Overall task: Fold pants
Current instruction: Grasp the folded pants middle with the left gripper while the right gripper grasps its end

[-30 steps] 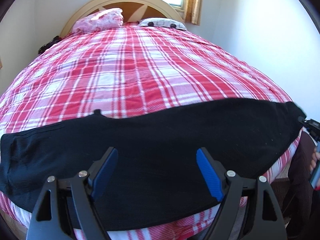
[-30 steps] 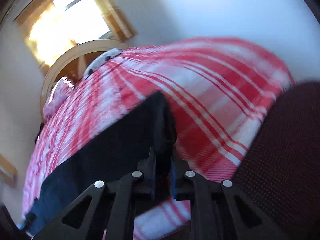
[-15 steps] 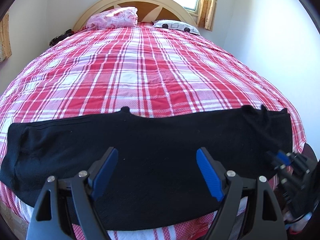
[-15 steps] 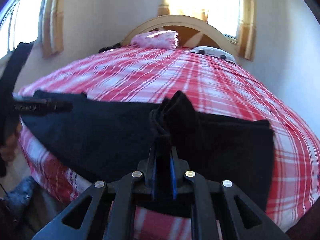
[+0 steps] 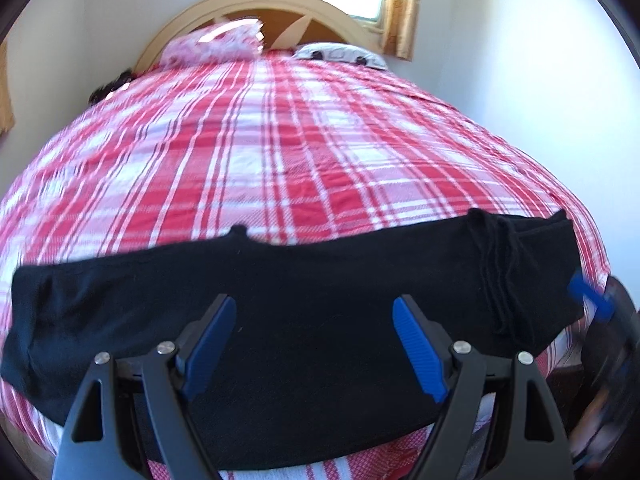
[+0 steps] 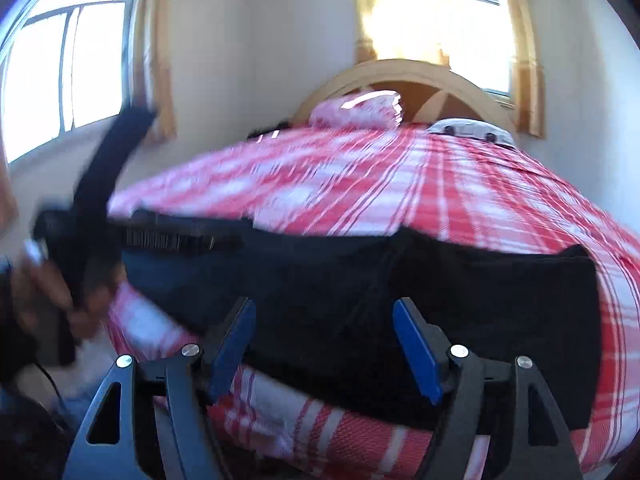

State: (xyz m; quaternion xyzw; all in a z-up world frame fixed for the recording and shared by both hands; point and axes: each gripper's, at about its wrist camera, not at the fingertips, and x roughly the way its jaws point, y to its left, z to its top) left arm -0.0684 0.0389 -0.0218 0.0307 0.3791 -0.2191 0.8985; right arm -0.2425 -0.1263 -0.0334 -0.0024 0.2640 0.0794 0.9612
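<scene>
Black pants point(image 5: 312, 292) lie in a long flat band across the near edge of the bed, with a bunched fold near their right end point(image 5: 504, 264). My left gripper point(image 5: 314, 344) is open and empty, hovering over the middle of the pants. My right gripper point(image 6: 324, 344) is open and empty, just in front of the pants point(image 6: 460, 292) at the bed's near edge. Its blue pad also shows blurred at the right edge of the left wrist view point(image 5: 588, 296). The left gripper appears blurred at the left of the right wrist view point(image 6: 96, 208).
The bed has a red and white plaid cover point(image 5: 280, 140). A pink pillow point(image 5: 216, 42) and a white patterned pillow point(image 5: 340, 54) lie by the wooden headboard point(image 5: 256, 4). White walls stand close on the right. Windows point(image 6: 60, 80) are at the left and behind the headboard.
My right gripper has let go of the pants end and opened, pulling back from the bed. The pants now lie flat. My left gripper stayed open and shifted slightly.
</scene>
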